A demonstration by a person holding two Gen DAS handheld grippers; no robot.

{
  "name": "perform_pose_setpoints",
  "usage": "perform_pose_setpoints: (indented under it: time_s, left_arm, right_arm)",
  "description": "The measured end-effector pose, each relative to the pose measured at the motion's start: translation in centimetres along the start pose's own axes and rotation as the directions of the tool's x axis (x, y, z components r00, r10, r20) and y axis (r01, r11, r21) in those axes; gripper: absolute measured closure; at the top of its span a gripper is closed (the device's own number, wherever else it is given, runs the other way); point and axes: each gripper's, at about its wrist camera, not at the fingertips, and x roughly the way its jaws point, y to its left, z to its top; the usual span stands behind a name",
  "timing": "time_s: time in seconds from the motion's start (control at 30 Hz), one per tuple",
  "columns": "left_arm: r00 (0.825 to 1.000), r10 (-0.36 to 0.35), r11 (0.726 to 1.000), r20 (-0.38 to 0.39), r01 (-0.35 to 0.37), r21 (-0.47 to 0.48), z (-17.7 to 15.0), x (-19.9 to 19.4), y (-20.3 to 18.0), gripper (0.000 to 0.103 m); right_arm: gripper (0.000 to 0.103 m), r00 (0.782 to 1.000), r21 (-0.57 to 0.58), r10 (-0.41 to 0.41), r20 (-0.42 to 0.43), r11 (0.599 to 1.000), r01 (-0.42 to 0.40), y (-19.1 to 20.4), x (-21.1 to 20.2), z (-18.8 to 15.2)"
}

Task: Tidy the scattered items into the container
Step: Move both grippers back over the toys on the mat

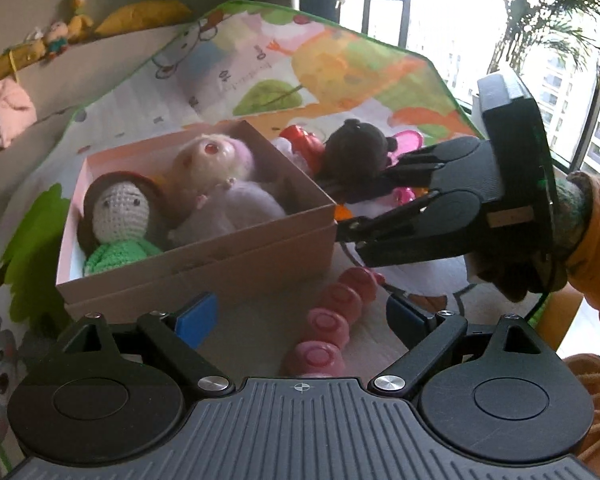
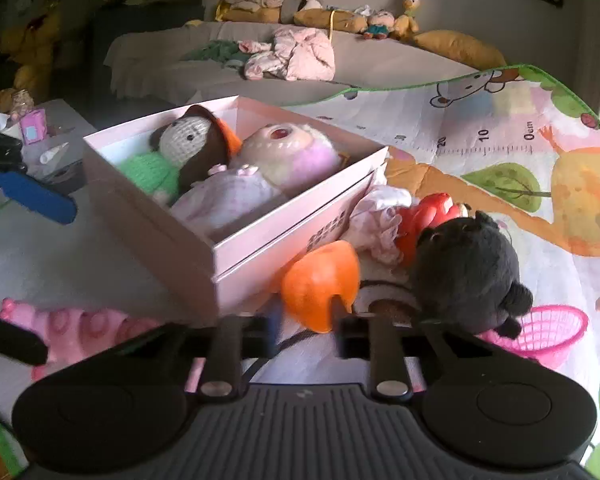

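A pink cardboard box [image 1: 236, 256] [image 2: 260, 248] on the play mat holds a crochet doll in green [image 1: 118, 216] [image 2: 180, 144] and a pale doll in a lilac dress [image 1: 220, 176] [image 2: 276, 156]. My left gripper [image 1: 300, 316] is open over a pink caterpillar toy [image 1: 332, 328] [image 2: 88, 328] in front of the box. My right gripper [image 2: 306, 328] [image 1: 346, 204] is open around an orange plastic piece [image 2: 320, 284] by the box's corner. A black plush [image 1: 356, 150] [image 2: 466, 272], a red toy [image 2: 432, 216] and a pink basket [image 2: 548, 332] lie beside it.
The colourful play mat [image 2: 480, 152] covers the floor. A sofa [image 2: 380, 64] with clothes and soft toys stands behind. A low table [image 2: 56, 140] with small items is left of the box. A window [image 1: 480, 12] is at the far right.
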Motion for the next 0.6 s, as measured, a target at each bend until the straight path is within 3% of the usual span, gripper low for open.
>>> perform_pose_setpoints:
  time_s: [0.23,0.33,0.37,0.47,0.6]
  left_arm:
    - [1.000,0.013,1.000,-0.005,-0.012,0.014,-0.3,-0.4,-0.4,0.008]
    - [0.999,0.006,1.000,-0.038,-0.005,0.023,-0.8,0.1,-0.4,0.008]
    - [0.999,0.003,1.000,-0.048,-0.002,0.022,-1.0,0.3,-0.5,0.008]
    - [0.998,-0.011,1.000,-0.057,0.012,0.019,-1.2,0.6,-0.7,0.008]
    - [0.998,-0.029,0.999,-0.055,0.031,0.032,-1.2,0.7,-1.4,0.008]
  right_arm:
    - [0.087,0.998,0.022,0.058,-0.010,0.998,-0.058,1.2,-4.4,-2.4]
    - [0.085,1.000,0.038,0.009,-0.003,0.999,-0.009,1.5,-6.4,-4.0]
    - [0.078,1.000,0.055,-0.031,0.004,0.998,0.031,1.4,-6.9,-4.3]
    - [0.041,0.984,0.142,-0.172,0.038,0.976,0.165,0.1,-7.9,-5.3]
    - [0.034,0.979,0.275,-0.204,-0.011,0.941,0.199,-2.7,-6.9,-5.4]
